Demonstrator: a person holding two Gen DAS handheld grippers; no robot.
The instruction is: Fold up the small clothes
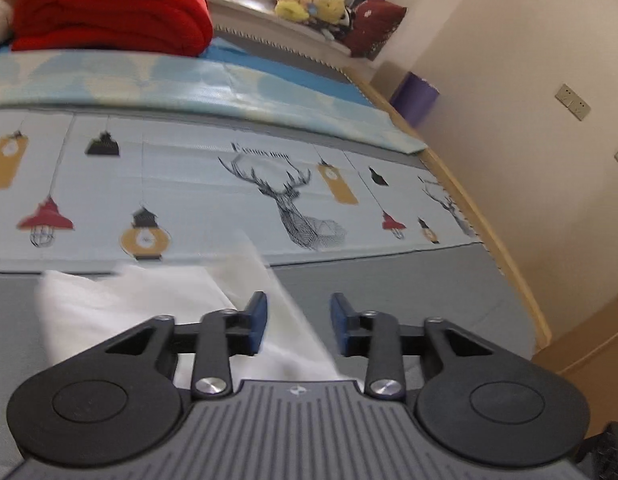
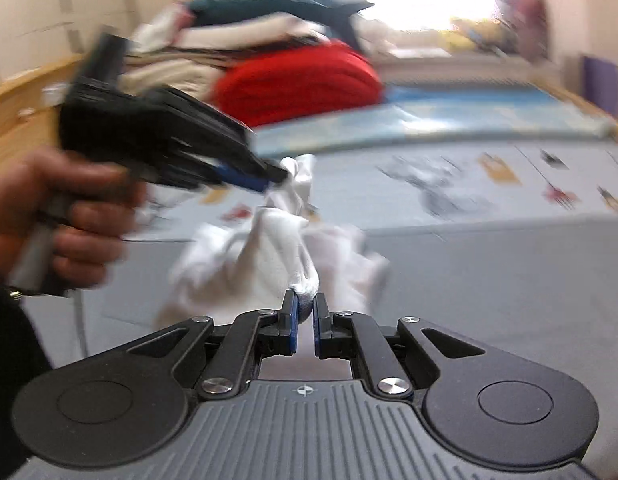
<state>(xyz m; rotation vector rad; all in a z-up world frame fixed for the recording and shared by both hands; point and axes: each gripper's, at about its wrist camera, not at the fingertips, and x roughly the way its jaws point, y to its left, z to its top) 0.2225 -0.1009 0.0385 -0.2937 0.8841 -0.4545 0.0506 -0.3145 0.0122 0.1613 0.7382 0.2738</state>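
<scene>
Two grippers work on one white garment [image 2: 269, 256]. The right gripper [image 2: 305, 320], at the lower middle of its own view, is clenched on a bunched fold of that cloth, its blue pads nearly meeting around the fabric. The garment rises from there in a crumpled heap toward the frame's centre, above the grey bed surface [image 2: 489, 280].

The left gripper [image 1: 297, 322] stands released in its own view, pads well apart, with a strip of the white garment [image 1: 157, 304] passing under the gap and nothing pressed between them. In the right wrist view the same left gripper [image 2: 269, 178] shows at left centre, tilted downward, its tips at the garment's upper end; blur hides whether they touch.

One hand [image 2: 65, 216] wraps the left gripper's handle at the left edge of the right wrist view, with a dark sleeve below it.

Only the left wrist view gives a sharp patterned sheet [image 1: 229, 184] with two deer heads, one folded red blanket [image 1: 109, 8] at upper left, and two wall sockets at right. Only the right wrist view shows the pile of clothes [image 2: 229, 48] behind the blanket.
</scene>
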